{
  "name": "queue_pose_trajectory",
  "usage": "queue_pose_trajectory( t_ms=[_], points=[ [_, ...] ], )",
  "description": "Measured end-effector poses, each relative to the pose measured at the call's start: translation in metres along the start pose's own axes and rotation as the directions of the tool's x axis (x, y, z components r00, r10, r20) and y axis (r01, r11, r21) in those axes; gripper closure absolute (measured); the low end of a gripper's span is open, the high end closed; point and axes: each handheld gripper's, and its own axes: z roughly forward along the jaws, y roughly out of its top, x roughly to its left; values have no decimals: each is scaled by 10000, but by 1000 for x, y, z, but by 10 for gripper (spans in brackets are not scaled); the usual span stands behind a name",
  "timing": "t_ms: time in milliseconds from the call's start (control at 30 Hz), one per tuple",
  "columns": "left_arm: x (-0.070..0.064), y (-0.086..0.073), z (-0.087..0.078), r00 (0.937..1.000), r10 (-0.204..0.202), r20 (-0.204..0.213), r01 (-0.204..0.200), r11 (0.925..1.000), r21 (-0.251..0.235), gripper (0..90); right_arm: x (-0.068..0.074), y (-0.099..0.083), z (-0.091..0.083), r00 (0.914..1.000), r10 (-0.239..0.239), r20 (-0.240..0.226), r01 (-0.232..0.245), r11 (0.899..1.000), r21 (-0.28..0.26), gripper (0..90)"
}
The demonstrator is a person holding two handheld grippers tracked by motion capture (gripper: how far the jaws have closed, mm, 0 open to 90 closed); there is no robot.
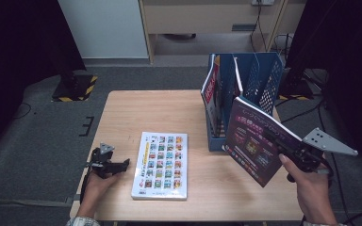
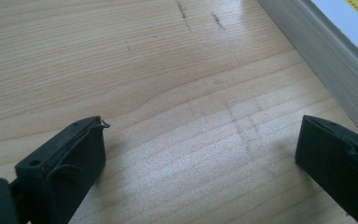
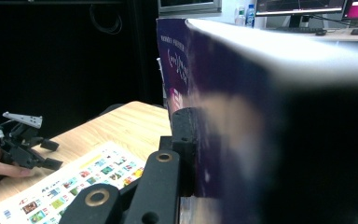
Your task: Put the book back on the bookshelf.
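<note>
My right gripper (image 1: pixel 275 140) is shut on the right edge of a purple book (image 1: pixel 252 141), holding it tilted in the air just in front of the blue file rack (image 1: pixel 264 77). In the right gripper view the purple book's cover (image 3: pixel 223 107) stands upright against one black finger (image 3: pixel 184 140); the other jaw is hidden behind it. A white book with a grid of coloured pictures (image 1: pixel 160 165) lies flat on the table. My left gripper (image 1: pixel 124 165) rests open on the wood just left of that book, with nothing between its fingers (image 2: pixel 204 126).
The rack stands at the table's back right with a red-and-white book (image 1: pixel 210 92) upright in its left slot. The white book's page edge (image 2: pixel 326 51) lies close to my left gripper's right jaw. Bare wood (image 1: pixel 136 113) stretches across the table's back left.
</note>
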Motion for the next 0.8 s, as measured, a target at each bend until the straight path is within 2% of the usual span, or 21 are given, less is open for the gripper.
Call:
queue_pose_trajectory(
  t_ms=[500,800],
  points=[
    [0,0,0,10000,2,-3,-2,10000,2,8,-6,20,-9,9997,-64,255,67,9999,-127,838],
    [0,0,0,10000,5,-5,-5,10000,0,8,-13,31,-11,9987,264,427,-250,9992,-322,838]
  ],
)
